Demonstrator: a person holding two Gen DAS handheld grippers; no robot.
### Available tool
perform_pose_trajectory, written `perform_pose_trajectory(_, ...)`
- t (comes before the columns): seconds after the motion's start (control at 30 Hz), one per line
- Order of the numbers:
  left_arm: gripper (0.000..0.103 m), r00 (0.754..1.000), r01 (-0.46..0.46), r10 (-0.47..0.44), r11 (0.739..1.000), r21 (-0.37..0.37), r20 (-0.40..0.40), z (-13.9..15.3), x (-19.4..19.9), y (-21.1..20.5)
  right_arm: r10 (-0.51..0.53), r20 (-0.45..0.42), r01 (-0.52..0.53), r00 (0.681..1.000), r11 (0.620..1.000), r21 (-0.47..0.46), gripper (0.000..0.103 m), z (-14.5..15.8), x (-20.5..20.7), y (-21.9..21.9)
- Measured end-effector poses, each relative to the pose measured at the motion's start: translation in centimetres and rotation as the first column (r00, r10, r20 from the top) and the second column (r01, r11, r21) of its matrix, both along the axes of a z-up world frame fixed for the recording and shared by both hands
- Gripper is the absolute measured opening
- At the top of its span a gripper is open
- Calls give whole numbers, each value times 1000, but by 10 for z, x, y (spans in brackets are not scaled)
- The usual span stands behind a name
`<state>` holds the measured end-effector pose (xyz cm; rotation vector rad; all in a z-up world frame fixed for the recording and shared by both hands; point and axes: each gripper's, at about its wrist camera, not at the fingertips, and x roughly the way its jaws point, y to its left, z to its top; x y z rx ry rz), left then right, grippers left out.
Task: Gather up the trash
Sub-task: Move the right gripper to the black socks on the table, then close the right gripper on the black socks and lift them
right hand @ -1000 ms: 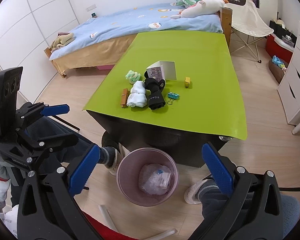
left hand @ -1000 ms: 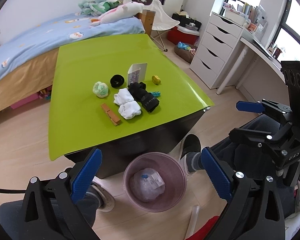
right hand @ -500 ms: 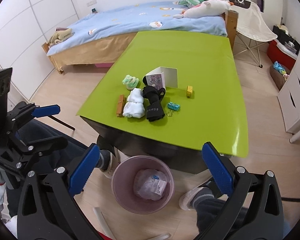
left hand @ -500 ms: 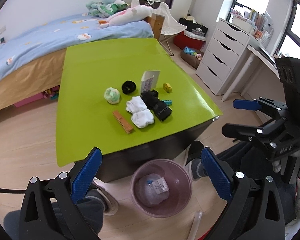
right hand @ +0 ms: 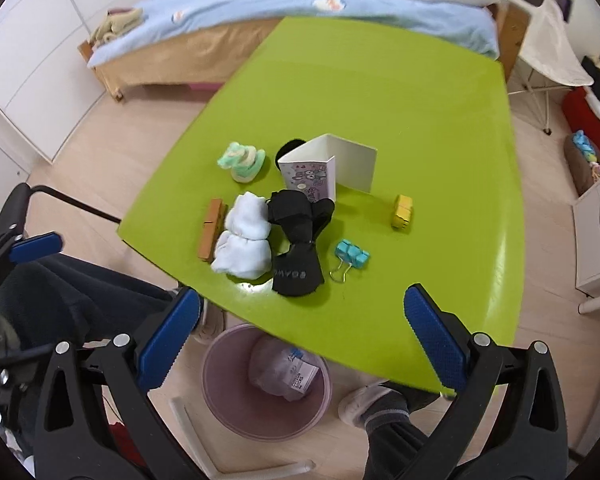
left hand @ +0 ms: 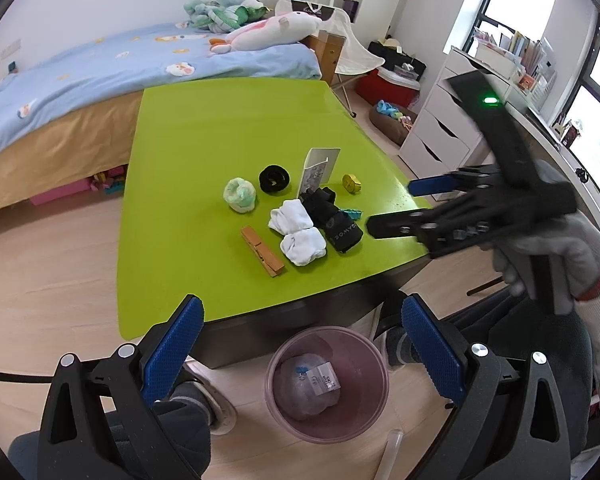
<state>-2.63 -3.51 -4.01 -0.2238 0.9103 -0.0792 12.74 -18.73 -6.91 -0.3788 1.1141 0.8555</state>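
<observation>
Progress: partial. The pink bin [left hand: 326,384] on the floor below the bench's [left hand: 204,136] near edge already holds a clear plastic wrapper with a label [right hand: 288,372].

Items left on the bench, left to right in the right wrist view: a wooden clothespin [right hand: 211,229], a green-and-white sock ball [right hand: 242,161], white socks [right hand: 244,236], black socks [right hand: 298,240], a folded card [right hand: 328,168], a teal binder clip [right hand: 352,256] and a yellow clip [right hand: 403,211]. In my judgement the folded card is the likeliest remaining trash.

The left hand-held gripper [left hand: 300,344] is spread and empty above the bin. The right hand-held gripper [right hand: 304,328] is spread and empty, over the bench's near edge just short of the black socks.
</observation>
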Motion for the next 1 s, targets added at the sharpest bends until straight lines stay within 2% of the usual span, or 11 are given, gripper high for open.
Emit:
perform_pose_trajectory(0.1, 95, 1000, -8, 8, 1000, -8, -2, -2, 1, 4, 28, -29, -29, 999, 999, -24, 100, -10, 8, 12)
perform_pose_trajectory(0.17, 95, 1000, -12, 12, 1000, -10, -4, -4, 0, 5, 47, -46, -48, 998, 998, -27, 96, -16, 11, 18)
perform_pose_trajectory(0.2, 95, 1000, -14, 13, 1000, -12, -5, -4, 0, 6, 52, -53, -54, 997, 998, -36, 83, -19, 12, 21)
perform_pose_trajectory(0.23, 95, 1000, -15, 15, 1000, -14, -6, -5, 0, 6, 56, -58, -59, 997, 997, -41, 76, -22, 13, 23)
perform_pose_trajectory(0.4, 95, 1000, -18, 17, 1000, -20, -5, -5, 2, 8, 81, -72, -83, 994, 996, -32, 64, -27, 16, 26)
perform_pose_trajectory(0.47, 95, 1000, -19, 19, 1000, -20, -6, -6, 2, 8, 77, -64, -79, 995, 996, -40, 56, -26, 19, 27)
perform_pose_trajectory(0.5, 95, 1000, -19, 19, 1000, -19, -4, -6, 2, 8, 78, -57, -81, 995, 996, -46, 48, -25, 18, 27)
perform_pose_trajectory(0.6, 95, 1000, -22, 22, 1000, -21, -3, -7, 2, 9, 88, -53, -90, 995, 995, -45, 47, -23, 17, 28)
perform_pose_trajectory(0.77, 95, 1000, -21, 21, 999, -26, -7, -8, 4, 9, 88, -80, -93, 993, 994, -65, 45, -35, 19, 30)
perform_pose_trajectory(0.83, 95, 1000, -21, 20, 999, -27, -7, -8, 4, 10, 84, -88, -89, 993, 995, -55, 30, -37, 21, 31)
perform_pose_trajectory(1.0, 95, 1000, -19, 19, 999, -25, -9, -8, 5, 9, 87, -79, -91, 993, 995, -44, 18, -35, 22, 27)
